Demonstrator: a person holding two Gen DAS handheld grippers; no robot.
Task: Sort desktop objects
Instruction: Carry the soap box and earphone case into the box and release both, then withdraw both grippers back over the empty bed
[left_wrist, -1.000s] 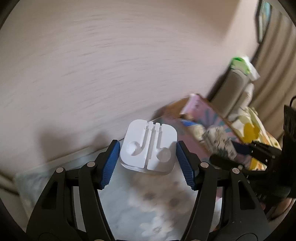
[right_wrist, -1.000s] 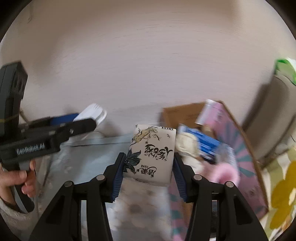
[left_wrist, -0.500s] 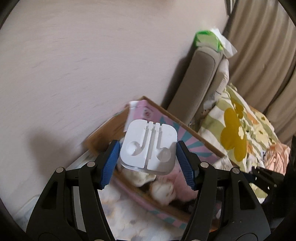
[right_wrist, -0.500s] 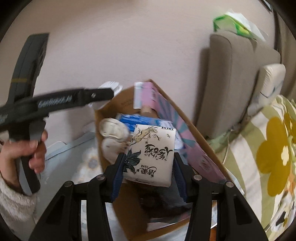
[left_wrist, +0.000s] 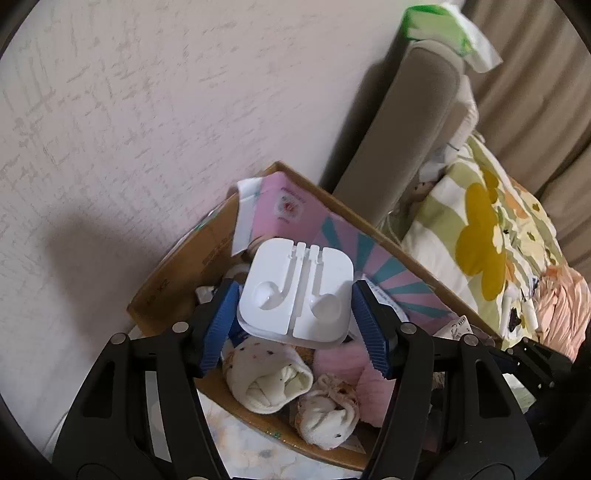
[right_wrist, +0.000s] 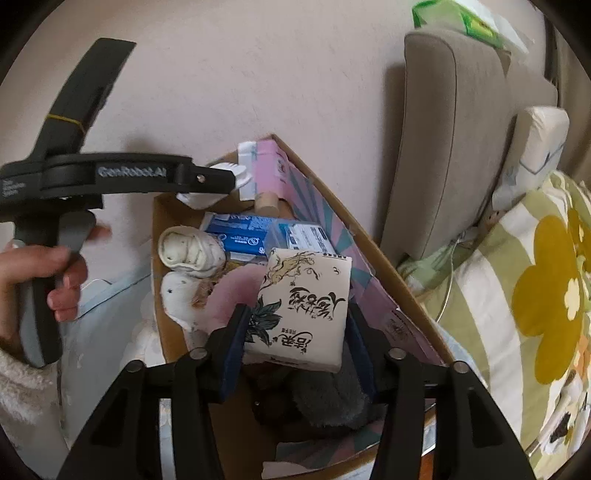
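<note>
An open cardboard box (left_wrist: 166, 291) with a pink and teal lining holds rolled socks (left_wrist: 269, 373), a pink fluffy item (left_wrist: 340, 362) and blue packets (right_wrist: 240, 236). My left gripper (left_wrist: 295, 295) hangs over the box's near-left part, shut on a white earphone case (left_wrist: 299, 273). My right gripper (right_wrist: 296, 310) is above the same box (right_wrist: 159, 258) with a printed tissue pack (right_wrist: 303, 295) between its jaws. Those jaws are opening, and the right pad stands just off the pack. A hand (right_wrist: 37, 273) holds the left gripper's handle in the right wrist view.
The box stands against a pale wall. A grey upholstered headboard (right_wrist: 454, 129) rises right of it, with a green tissue packet (right_wrist: 461, 14) on top. Floral bedding (right_wrist: 535, 295) and a white pillow (right_wrist: 535, 140) fill the right side. A pale patterned surface (left_wrist: 251, 450) lies under the box.
Both grippers swung right from the patterned surface to above the cardboard box, carrying their objects. The right jaws have spread slightly around the tissue pack.
</note>
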